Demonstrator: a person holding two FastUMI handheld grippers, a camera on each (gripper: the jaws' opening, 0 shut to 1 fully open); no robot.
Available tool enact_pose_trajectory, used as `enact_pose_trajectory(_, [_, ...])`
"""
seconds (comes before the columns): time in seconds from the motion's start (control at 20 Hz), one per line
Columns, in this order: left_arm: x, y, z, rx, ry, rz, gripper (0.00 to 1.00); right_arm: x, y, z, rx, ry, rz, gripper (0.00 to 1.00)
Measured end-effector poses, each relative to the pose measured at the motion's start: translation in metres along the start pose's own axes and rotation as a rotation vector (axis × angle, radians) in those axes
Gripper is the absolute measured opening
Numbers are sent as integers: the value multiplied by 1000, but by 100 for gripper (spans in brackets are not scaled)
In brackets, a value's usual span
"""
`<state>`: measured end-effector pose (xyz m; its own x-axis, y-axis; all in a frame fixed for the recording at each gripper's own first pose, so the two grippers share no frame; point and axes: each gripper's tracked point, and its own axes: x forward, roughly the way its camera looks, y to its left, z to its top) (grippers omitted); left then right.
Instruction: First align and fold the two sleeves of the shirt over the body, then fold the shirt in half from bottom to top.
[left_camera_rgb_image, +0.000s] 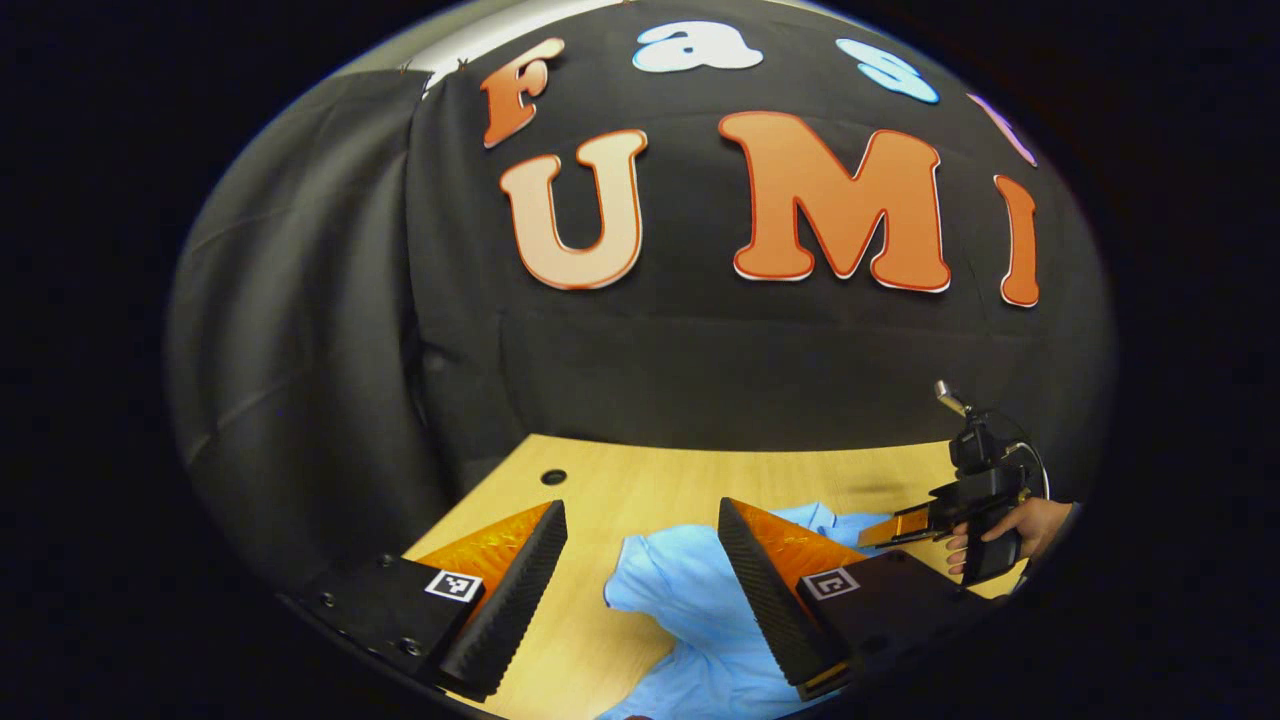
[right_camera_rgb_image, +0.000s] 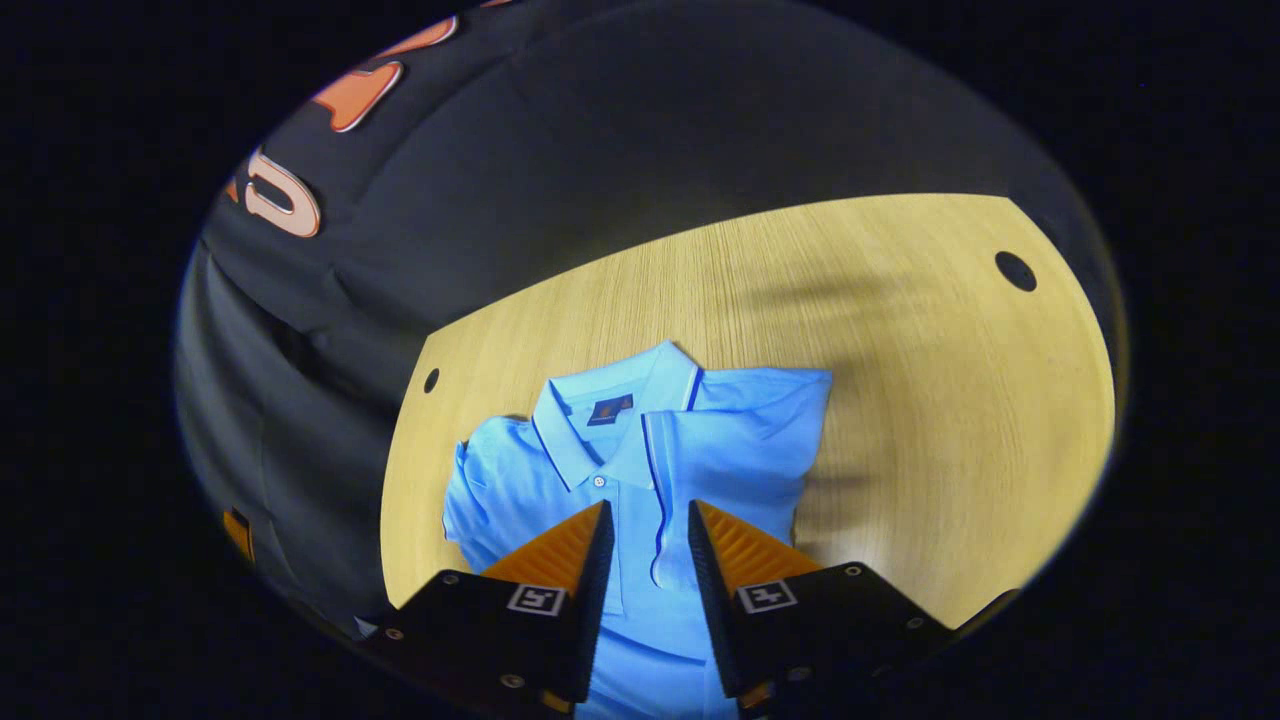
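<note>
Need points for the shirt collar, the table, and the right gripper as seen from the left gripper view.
shirt collar (right_camera_rgb_image: 585, 425), right gripper view: on the collar's left flap.
table (right_camera_rgb_image: 900, 400), right gripper view: bare wood right of the shirt.
right gripper (left_camera_rgb_image: 885, 530), left gripper view: at its fingertips, over the shirt's far edge.

No readable text was found on the things in either view. A small dark label (right_camera_rgb_image: 609, 409) was seen inside the collar of the shirt (right_camera_rgb_image: 640, 450), with a small orange mark on it, but it was too small to be read. Square black-and-white coded markers (left_camera_rgb_image: 454, 586) were seen on the tool bodies; these carried patterns only, no letters or numbers.
</note>
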<state>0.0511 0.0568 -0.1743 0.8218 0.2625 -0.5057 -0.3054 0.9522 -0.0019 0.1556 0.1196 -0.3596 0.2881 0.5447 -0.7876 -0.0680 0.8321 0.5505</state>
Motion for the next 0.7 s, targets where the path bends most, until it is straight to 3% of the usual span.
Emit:
enact_pose_trajectory(0.2, [46, 3, -43, -79, 186, -146, 100, -44, -11, 5, 36, -119, -77, 64])
enact_pose_trajectory(0.25, [54, 6, -55, -89, 249, -166, 99, -55, -14, 3, 44, -143, -95, 60])
enact_pose_trajectory(0.3, [60, 9, -65, -89, 310, -180, 98, -67, -16, 2, 51, -166, -110, 74])
enact_pose_trajectory(0.4, [80, 16, -82, -76, 395, -188, 98, -89, -21, -1, 58, -215, -141, 82])
enact_pose_trajectory(0.7, [127, 21, -122, -31, 586, -240, 98, -154, -53, -39, 144, -332, -260, 89])
